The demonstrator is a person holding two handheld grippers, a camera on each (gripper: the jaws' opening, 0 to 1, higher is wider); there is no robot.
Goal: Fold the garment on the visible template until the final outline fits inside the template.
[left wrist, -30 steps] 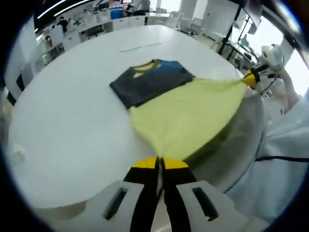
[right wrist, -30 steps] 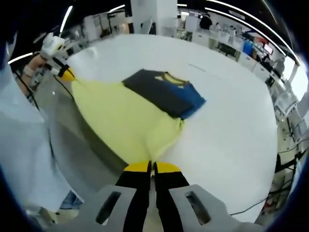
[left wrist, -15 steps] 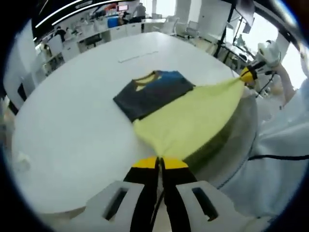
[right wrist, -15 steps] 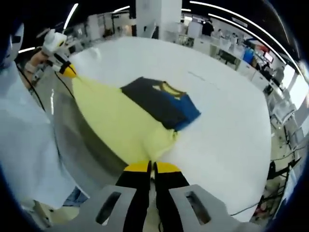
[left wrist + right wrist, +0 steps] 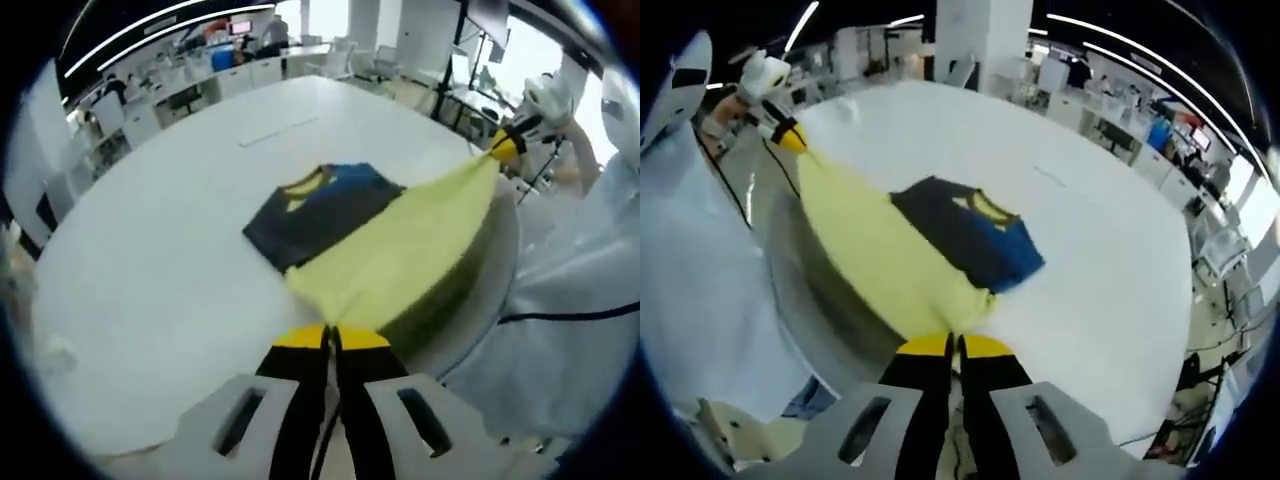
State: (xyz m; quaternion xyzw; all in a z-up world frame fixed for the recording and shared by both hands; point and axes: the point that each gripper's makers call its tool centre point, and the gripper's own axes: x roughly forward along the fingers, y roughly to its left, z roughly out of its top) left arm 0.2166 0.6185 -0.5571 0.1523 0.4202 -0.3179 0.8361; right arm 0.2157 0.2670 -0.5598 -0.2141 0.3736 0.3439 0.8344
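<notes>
My left tool (image 5: 331, 332) is clenched on one corner of the shirt's (image 5: 395, 250) yellow hem, and my right tool (image 5: 952, 342) is clenched on the other corner — I see it across in the left gripper view too. Between them the yellow fabric is lifted and stretched taut off the edge of the white worktop (image 5: 150, 250). The shirt's dark and blue upper part, collar up, lies flat on the worktop.
</notes>
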